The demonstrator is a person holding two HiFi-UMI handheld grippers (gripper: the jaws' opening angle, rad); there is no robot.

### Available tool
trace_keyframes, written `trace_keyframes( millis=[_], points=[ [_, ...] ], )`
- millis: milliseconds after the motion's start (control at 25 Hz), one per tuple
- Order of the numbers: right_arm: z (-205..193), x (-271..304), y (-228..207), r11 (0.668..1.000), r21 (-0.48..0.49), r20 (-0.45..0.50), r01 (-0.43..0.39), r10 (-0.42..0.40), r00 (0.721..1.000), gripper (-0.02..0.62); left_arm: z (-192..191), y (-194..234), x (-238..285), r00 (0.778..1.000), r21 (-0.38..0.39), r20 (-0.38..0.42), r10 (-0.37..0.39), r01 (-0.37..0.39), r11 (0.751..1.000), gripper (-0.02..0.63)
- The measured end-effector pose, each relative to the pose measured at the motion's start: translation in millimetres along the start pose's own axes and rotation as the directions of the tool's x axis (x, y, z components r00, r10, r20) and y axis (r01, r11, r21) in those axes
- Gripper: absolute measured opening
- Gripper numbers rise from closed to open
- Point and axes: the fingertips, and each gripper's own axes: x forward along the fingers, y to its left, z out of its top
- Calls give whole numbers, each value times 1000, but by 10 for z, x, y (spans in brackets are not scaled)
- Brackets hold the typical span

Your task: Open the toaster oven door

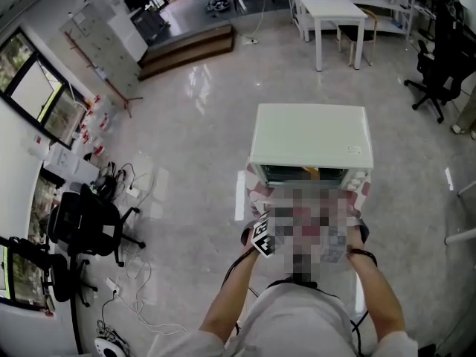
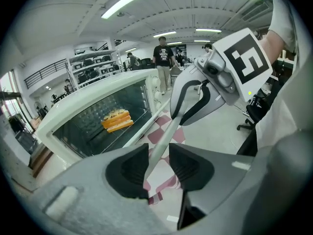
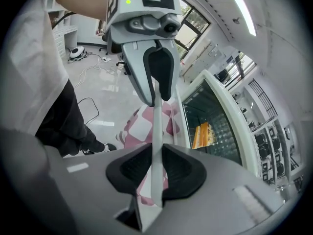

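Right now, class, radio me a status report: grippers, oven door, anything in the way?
Left gripper and right gripper both clamped on the door handle. Toaster oven door position unclear from here; toast inside. No obstruction seen.

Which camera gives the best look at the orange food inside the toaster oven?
Left gripper view: the food shows whole and largest there. Right gripper view shows it smaller and turned sideways; head view, just an orange sliver.

A red-and-white checked cloth [image 1: 242, 196] is spread out, its edge hanging down. On the glossy floor [image 1: 201, 125], a black office chair [image 1: 88, 222] stands near loose cables [image 1: 137, 274]. A white table [image 1: 331, 7] and a wooden step [image 1: 186, 47] sit further off. A person in a dark shirt [image 2: 162, 58] stands beneath strip lights [image 2: 122, 3].
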Motion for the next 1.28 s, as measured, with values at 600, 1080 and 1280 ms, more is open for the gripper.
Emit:
trace_keyframes(
  millis=[600,1080,1280],
  points=[
    [-46,73,188,999,33,-6,2,-2,1000,77,-41,385,-278,982,-198,103,157,-134,971,0],
    [-86,131,342,998,54,-18,28,-27,999,80,-215,470,-268,964,-454,144,222,-135,881,2],
    [-107,155,388,998,39,-41,39,-37,998,78,-282,498,-253,960,-513,160,229,-117,850,2]
  ],
)
